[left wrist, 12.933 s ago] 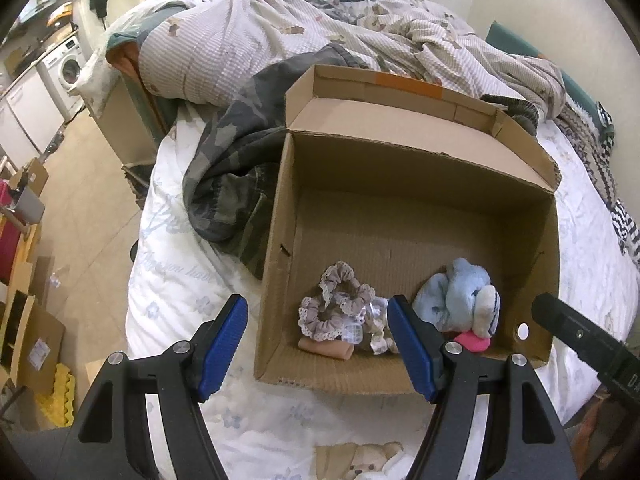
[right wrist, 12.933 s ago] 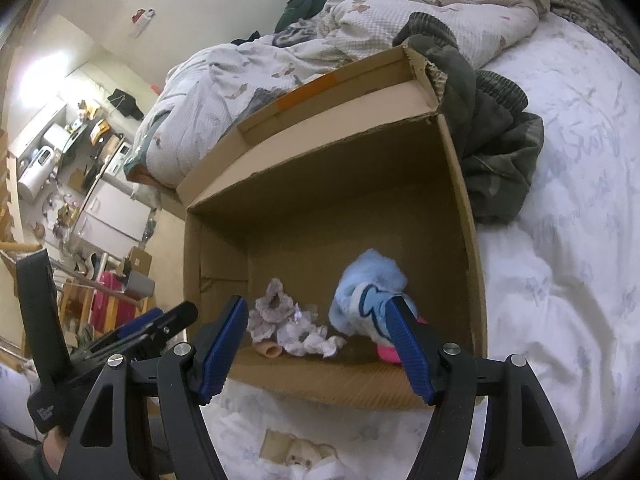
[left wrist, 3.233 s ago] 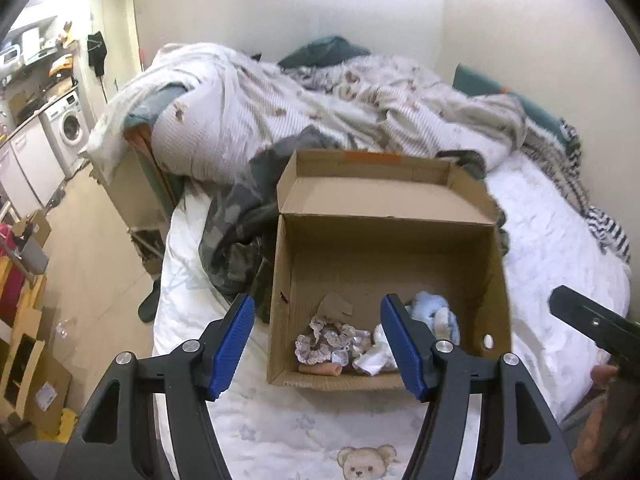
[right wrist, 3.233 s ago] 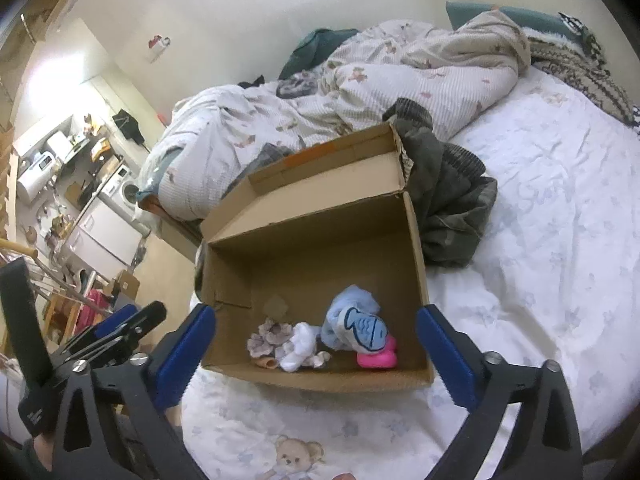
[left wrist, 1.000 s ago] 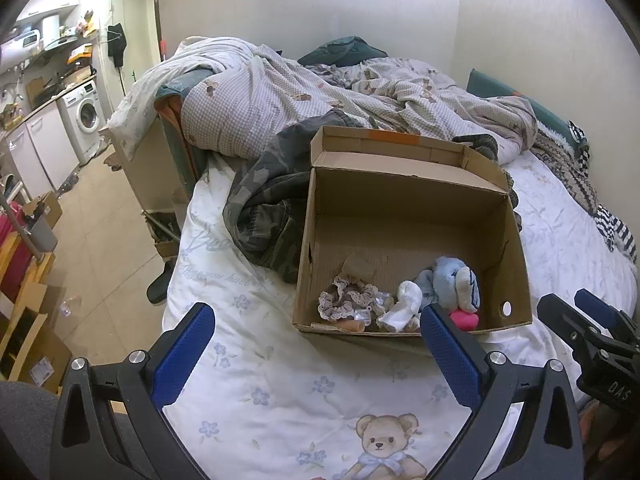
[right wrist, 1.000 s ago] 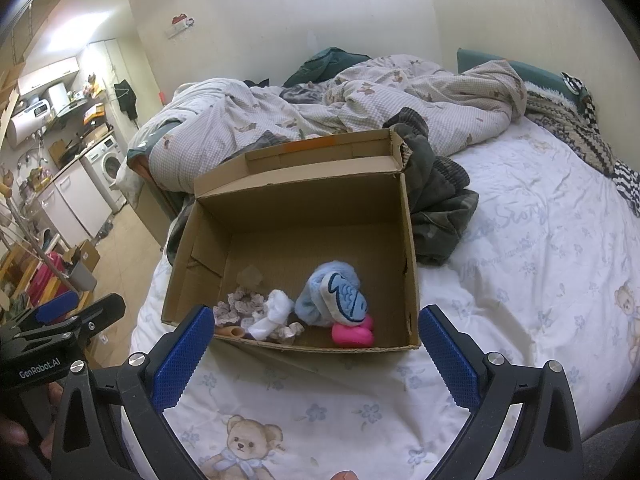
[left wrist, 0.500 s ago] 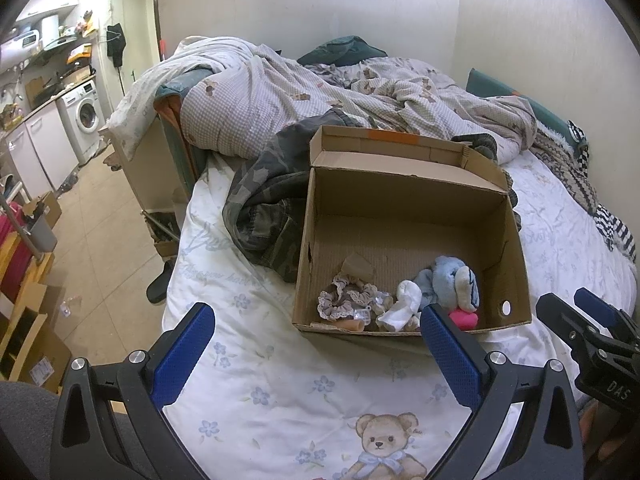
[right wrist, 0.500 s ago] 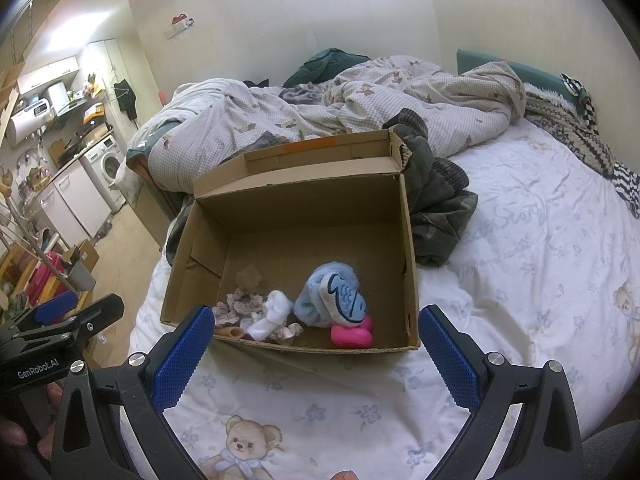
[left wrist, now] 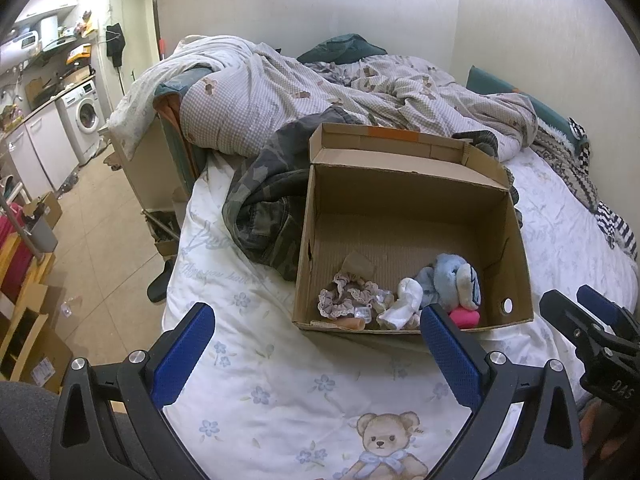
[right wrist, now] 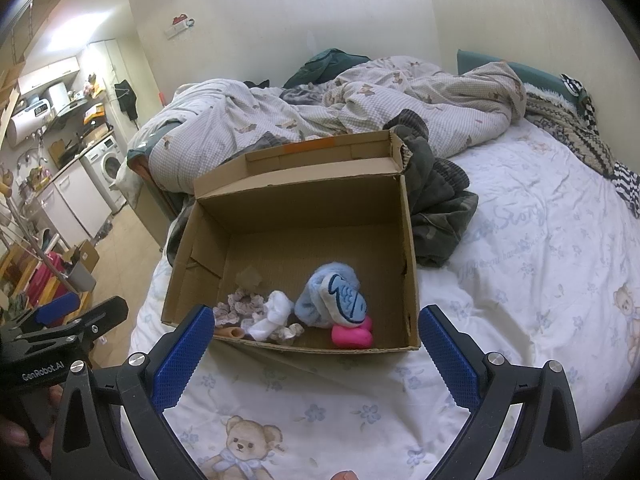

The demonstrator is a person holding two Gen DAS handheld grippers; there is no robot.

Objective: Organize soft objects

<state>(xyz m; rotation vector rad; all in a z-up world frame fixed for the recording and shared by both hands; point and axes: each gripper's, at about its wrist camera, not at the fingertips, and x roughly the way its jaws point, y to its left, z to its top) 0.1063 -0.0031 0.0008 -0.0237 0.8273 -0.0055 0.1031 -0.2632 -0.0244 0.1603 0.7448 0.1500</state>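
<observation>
Now both grippers, left [left wrist: 316,354] and right [right wrist: 312,354], hang wide-jawed and empty, the box [right wrist: 408,248] of soft toys [right wrist: 332,300] at 12 o'clock, seemingly equally near each.

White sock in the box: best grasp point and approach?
Grip the white sock at its bunched upper end, coming straight down from above. That end stands proud of the lace scrunchie on one side and the blue plush on the other, while the box front wall blocks a low approach. Probably easiest for the right gripper, which is open.
</observation>
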